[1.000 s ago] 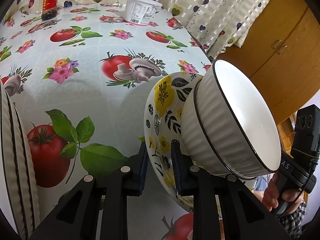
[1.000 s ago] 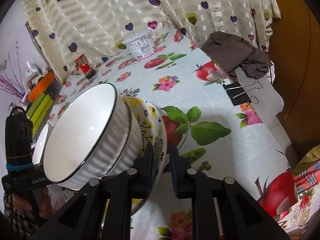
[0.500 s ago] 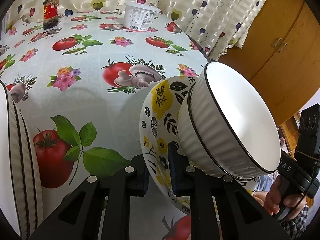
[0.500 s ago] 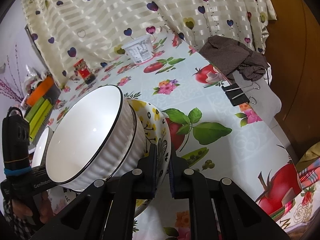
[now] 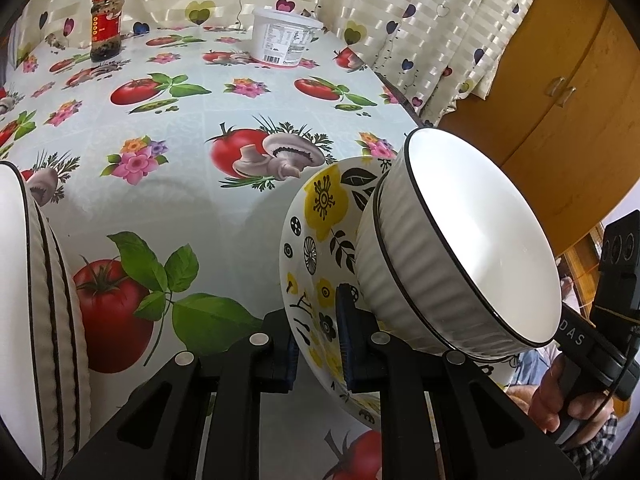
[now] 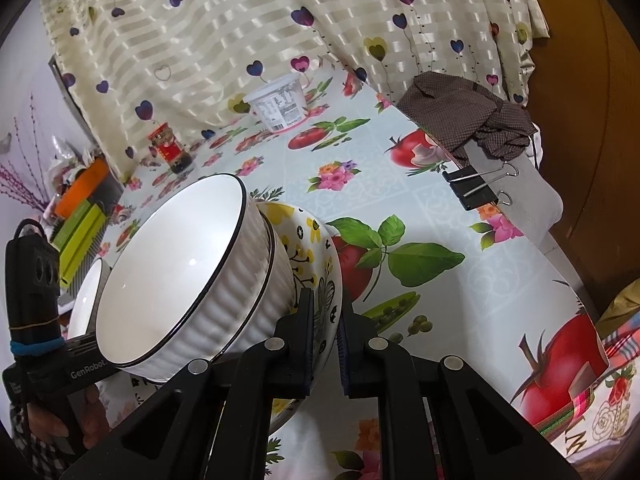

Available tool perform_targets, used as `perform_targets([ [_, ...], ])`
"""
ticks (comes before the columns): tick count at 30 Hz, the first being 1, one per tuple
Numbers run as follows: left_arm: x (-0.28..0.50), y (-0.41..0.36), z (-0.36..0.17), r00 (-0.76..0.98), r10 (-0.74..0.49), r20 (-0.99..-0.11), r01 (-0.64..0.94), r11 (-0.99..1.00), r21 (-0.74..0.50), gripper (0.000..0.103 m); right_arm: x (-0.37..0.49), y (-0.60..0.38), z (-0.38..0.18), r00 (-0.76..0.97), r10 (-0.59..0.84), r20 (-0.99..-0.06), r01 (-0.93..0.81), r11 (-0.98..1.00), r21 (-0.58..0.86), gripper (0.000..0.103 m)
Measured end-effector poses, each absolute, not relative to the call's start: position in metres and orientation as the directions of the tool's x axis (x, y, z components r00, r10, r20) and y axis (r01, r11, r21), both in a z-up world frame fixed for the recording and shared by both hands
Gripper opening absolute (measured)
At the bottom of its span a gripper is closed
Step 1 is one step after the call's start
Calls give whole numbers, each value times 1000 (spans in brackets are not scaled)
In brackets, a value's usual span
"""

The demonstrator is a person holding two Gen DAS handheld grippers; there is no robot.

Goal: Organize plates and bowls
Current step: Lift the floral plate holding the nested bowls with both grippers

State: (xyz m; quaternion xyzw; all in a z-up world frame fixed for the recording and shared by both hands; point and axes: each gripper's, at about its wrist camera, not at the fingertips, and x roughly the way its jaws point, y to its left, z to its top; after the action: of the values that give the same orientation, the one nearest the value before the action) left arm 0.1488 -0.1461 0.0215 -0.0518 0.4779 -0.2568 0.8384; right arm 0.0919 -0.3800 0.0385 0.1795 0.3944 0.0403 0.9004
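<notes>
Left wrist view: two nested ribbed white bowls inside one yellow-flowered bowl; left gripper and right gripper each clamp its rim; one tub, one jar.

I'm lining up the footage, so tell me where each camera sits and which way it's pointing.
Left wrist: on the left gripper, looking down its fingers at the flowered bowl; the other hand shows.
Right wrist: on the right gripper, facing the same bowl's opposite rim; a checked sleeve shows.
Shared: the white ribbed bowl, white tub, red-labelled jar.
</notes>
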Motion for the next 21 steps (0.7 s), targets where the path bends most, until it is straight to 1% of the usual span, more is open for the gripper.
perform_targets([
  [3, 147, -148, 23, 418, -464, -781, 388, 868, -308, 16, 92, -380, 38, 685, 222, -694, 71, 928, 366, 11],
  [6, 149, -144, 21, 412, -488, -770, 372, 861, -346, 16, 92, -379, 37, 687, 218, -693, 75, 928, 366, 11],
  [12, 150, -147, 19, 423, -469, -775, 376, 869, -321, 16, 96, -373, 38, 680, 195, -707, 72, 941, 329, 11],
  [19, 151, -148, 17, 419, -472, -776, 377, 868, -324, 16, 100, -371, 39, 675, 199, -711, 71, 941, 331, 12],
  [21, 150, -148, 17, 422, -471, -775, 374, 869, -324, 16, 100, -370, 39, 679, 179, -712, 77, 947, 311, 12],
])
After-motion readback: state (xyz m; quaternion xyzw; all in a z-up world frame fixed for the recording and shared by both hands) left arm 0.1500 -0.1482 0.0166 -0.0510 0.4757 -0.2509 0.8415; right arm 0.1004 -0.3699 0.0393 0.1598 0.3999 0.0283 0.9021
